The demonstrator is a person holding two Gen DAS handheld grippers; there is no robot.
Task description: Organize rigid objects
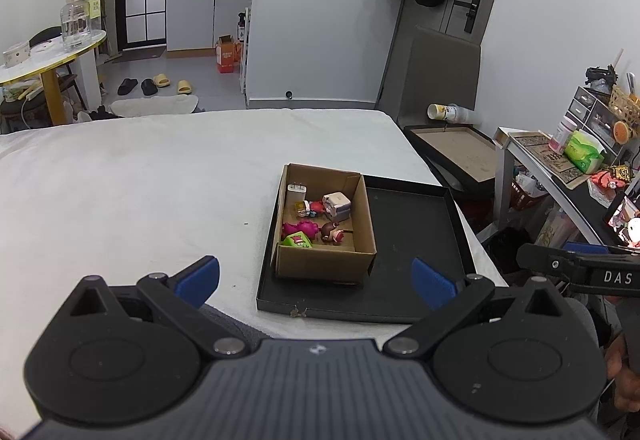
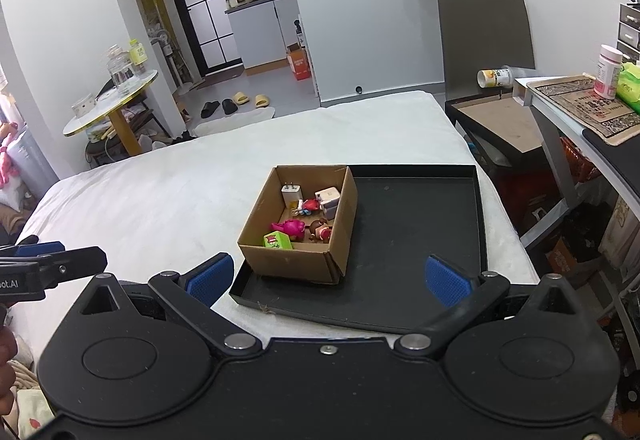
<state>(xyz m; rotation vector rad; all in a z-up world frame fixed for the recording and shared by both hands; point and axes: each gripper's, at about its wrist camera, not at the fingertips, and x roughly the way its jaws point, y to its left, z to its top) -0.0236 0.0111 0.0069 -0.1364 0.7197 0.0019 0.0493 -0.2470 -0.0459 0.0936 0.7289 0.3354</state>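
A brown cardboard box (image 1: pixel 362 224) (image 2: pixel 344 224) stands in the left part of a shallow black tray (image 1: pixel 416 240) (image 2: pixel 416 224) on the white-covered surface. Inside the box lie a white charger (image 1: pixel 296 193) (image 2: pixel 291 193), a second white plug block (image 1: pixel 337 204) (image 2: pixel 329 199), a pink toy (image 1: pixel 300 228) (image 2: pixel 289 227), a green cube (image 1: pixel 298 241) (image 2: pixel 277 241) and small figurines (image 1: pixel 331 232) (image 2: pixel 320 230). My left gripper (image 1: pixel 316 282) is open, held back from the tray's near edge, nothing between its blue pads. My right gripper (image 2: pixel 328 280) is likewise open and empty.
The white cover (image 1: pixel 140 179) (image 2: pixel 160 191) spreads to the left and behind the tray. To the right stand another flat box (image 1: pixel 456 147) (image 2: pixel 500 119), a grey chair (image 2: pixel 484 35) and a cluttered desk (image 2: pixel 580 107). A round table (image 1: pixel 48 55) stands far left.
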